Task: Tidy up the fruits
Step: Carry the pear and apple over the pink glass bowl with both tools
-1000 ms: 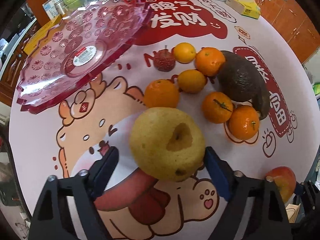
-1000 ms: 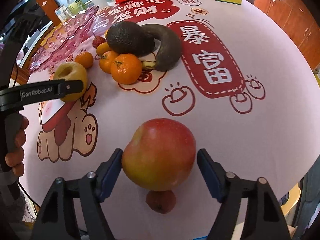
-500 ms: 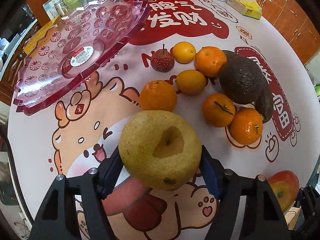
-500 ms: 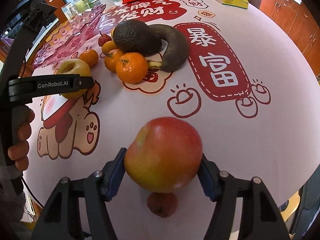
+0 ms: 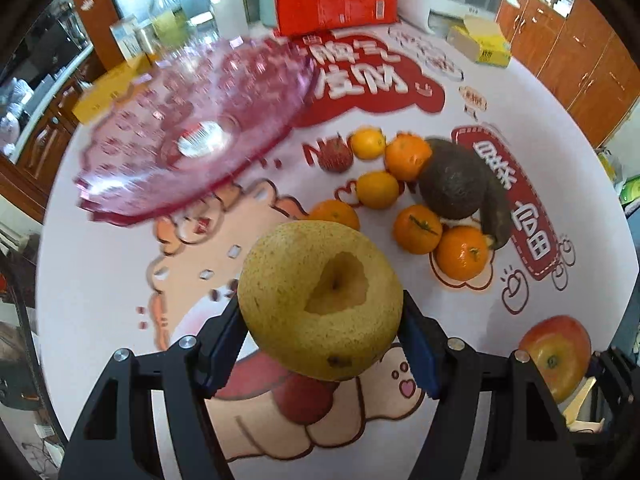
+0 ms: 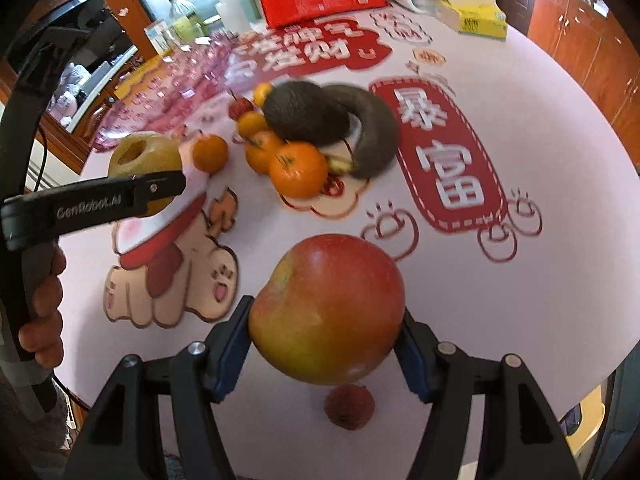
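Left grip: your left gripper has closed its blue pads onto the yellow pear; a second ago they stood spread on either side of it with gaps showing.
Right grip: your right gripper has done the same, and now pinches the red apple on both flanks.
Lift: both fruits sit higher over the tablecloth than before, so both look raised off it.
What it means: pick-up looks done for two fruits at once; carrying them to the pink dish is likely your next stretch.
Dish from the left tool: ahead of your fingertips and off to the left, empty, its rim tilted up.
Remaining fruit: oranges, an avocado and a small red lychee-like fruit lie ahead and to the right of the left tool, untouched.
Only the right view shows: your left hand on its handle, the pear seen from the side clear of the cloth, and a small red fruit lying just under the apple.
Only the left view shows: the dish's whole bowl and its label; from the right tool it is a blurred pink edge far ahead and left.
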A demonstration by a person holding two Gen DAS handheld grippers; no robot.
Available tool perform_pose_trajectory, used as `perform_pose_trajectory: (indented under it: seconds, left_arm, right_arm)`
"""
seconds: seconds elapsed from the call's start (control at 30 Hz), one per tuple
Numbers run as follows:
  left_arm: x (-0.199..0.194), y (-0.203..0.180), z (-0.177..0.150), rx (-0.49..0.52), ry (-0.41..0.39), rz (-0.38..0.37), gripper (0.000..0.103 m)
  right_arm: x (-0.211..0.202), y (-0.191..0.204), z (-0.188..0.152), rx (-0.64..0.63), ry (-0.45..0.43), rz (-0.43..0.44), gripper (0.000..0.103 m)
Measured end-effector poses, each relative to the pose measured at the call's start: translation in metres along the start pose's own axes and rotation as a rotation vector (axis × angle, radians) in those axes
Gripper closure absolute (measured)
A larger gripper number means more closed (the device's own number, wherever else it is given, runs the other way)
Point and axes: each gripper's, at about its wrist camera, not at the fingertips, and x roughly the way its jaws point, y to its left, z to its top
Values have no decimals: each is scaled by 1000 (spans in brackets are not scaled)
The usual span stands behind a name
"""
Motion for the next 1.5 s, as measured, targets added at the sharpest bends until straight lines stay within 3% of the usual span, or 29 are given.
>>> perform_pose_trajectory:
  seconds: [0.27,0.47,0.77,0.93,1.1,1.27,1.5]
  left_arm:
    - [-85,37,12,-12,-140,65,33]
    - [-141,76,30,-27,-243,137,33]
    - [-175,117,62,-36,-324,220,33]
    - [-161,148,86,-79,-313,203,33]
    - [-123,178,104,-124,-276,158,33]
    - [-71,192,115,-122,-221,114,33]
    - [5,196,123,-97,-113,73,33]
  right_arm:
    - [-55,38,41,-91,-126,45,38]
    - [-100,78,92,-183,-231,102,38]
    - [-121,131,169,-241,-317,148,38]
    - [-94,157,205,-251,-288,146,38]
    - [-42,177,228,-273,-222,106,38]
    - [22,181,237,-260,-116,102,38]
    - [96,191,229,-335,-2,69,38]
